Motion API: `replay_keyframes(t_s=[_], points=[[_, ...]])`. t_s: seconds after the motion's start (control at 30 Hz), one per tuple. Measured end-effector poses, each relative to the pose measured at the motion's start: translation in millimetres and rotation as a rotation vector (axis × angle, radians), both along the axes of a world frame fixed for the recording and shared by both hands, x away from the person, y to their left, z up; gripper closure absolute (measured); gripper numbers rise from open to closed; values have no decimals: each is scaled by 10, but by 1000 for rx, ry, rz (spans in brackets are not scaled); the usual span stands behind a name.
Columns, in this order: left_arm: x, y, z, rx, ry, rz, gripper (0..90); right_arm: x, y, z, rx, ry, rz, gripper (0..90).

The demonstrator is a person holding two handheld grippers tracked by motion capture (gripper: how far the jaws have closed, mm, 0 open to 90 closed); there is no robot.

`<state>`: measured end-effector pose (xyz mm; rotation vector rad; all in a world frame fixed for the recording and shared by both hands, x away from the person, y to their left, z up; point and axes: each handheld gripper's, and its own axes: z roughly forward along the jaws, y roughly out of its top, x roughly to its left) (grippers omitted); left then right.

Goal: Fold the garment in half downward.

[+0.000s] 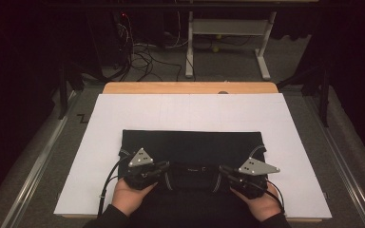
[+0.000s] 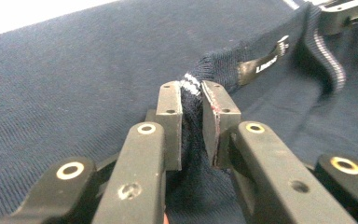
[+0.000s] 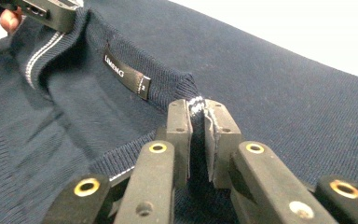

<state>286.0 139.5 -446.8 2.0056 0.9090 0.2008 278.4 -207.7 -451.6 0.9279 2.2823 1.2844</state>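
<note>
A dark navy sweater (image 1: pixel 192 147) lies flat on a white board (image 1: pixel 100 156) that covers most of the table (image 1: pixel 190 87), its collar toward the person's side.

At the left, the left hand (image 1: pixel 129 195) comes in from the near edge and holds the left gripper (image 1: pixel 164 170) low over the sweater, pointing inward along the collar. In the left gripper view its jaws are closed on the collar (image 2: pixel 192 88): a fold of ribbed knit with a white stripe stands pinched between the two pads. Beyond the pinch the neckline curves away to a black label (image 2: pixel 263 63) sewn inside.

In the middle, the stretch of collar between the two grippers lies on the cloth, with the label at its centre.

At the right, the right hand (image 1: pixel 262 204) holds the right gripper (image 1: pixel 224 172), pointing inward toward the other one. The right gripper view shows its jaws clamped on the collar too, the striped edge caught between the pads just beside the label.

Beyond the table, cables (image 1: pixel 142 54) trail over the grey floor beside a white desk frame (image 1: pixel 228 28).
</note>
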Motion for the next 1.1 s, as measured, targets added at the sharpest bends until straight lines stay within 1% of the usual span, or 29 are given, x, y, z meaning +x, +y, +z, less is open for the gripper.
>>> replay_keyframes(t_s=[0.13, 0.27, 0.37, 0.47, 0.6, 0.73, 0.83, 0.93, 1.1], points=[[-163, 24, 58, -25, -17, -29, 744, -112, -13, 38, 7, -30, 13, 823], [-296, 54, 115, -36, -41, -48, 743, -232, -29, 83, 23, -52, 26, 823], [-377, 84, 132, -53, -39, -57, 742, -334, -41, 115, 34, -60, 43, 822], [-463, 101, 138, -54, -45, -65, 742, -440, -52, 139, 42, -69, 63, 822], [-558, 117, 139, -51, -48, -73, 742, -556, -71, 149, 50, -69, 85, 819], [-654, 122, 108, -49, -34, -93, 742, -645, -88, 149, 48, -66, 97, 819], [-727, 132, 80, -49, -19, -117, 742, -688, -107, 142, 50, -59, 102, 819], [-788, 144, 55, -49, -9, -131, 742, -735, -123, 142, 50, -55, 111, 822], [-881, 141, 48, -47, -10, -147, 743, -834, -131, 137, 31, -61, 117, 831]])
